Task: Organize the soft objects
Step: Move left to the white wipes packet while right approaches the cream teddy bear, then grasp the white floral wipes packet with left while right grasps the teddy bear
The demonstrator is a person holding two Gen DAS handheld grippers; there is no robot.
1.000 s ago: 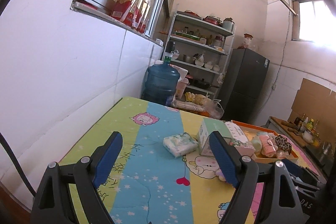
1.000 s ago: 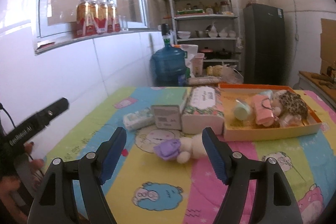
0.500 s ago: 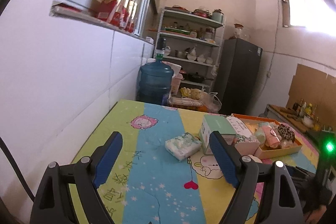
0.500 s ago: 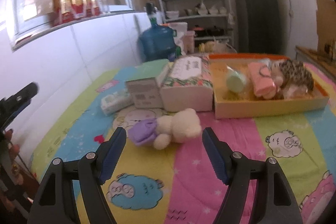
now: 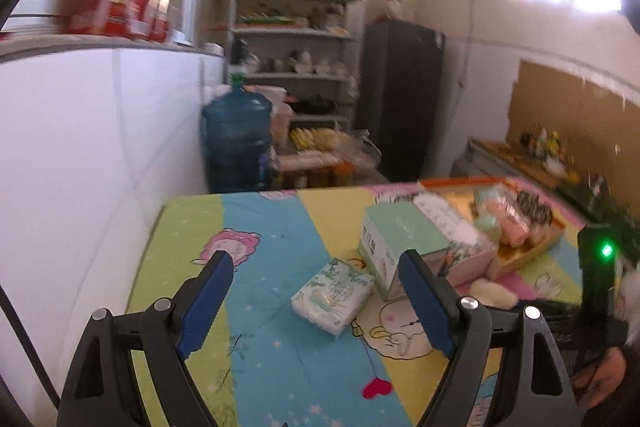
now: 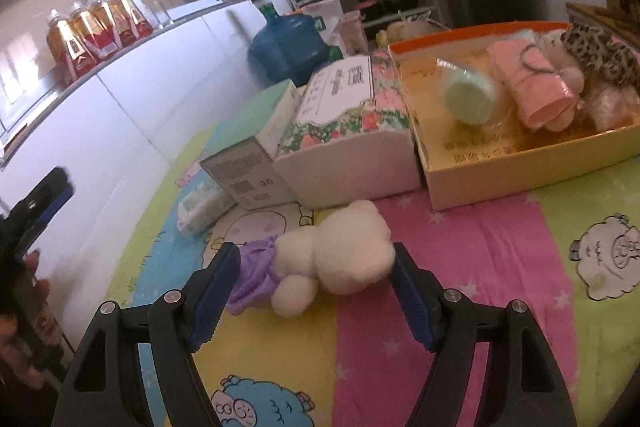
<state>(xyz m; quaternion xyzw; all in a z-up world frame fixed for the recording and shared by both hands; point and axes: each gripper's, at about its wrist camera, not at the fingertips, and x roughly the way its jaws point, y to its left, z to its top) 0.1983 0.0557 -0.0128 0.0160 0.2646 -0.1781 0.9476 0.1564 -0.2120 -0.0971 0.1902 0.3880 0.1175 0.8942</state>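
Plush bear [image 6: 340,259] lies between the right gripper's [image 6: 314,297] spread jaws.

White plush bear [image 6: 340,251] (purple skirt), sideways on cloth

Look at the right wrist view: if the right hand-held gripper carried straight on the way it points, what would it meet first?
Most likely the white plush bear in its purple outfit, lying on the cartoon-print cloth between the open jaws of the right hand-held gripper. Depth is uncertain; the pads look close but not pressing.
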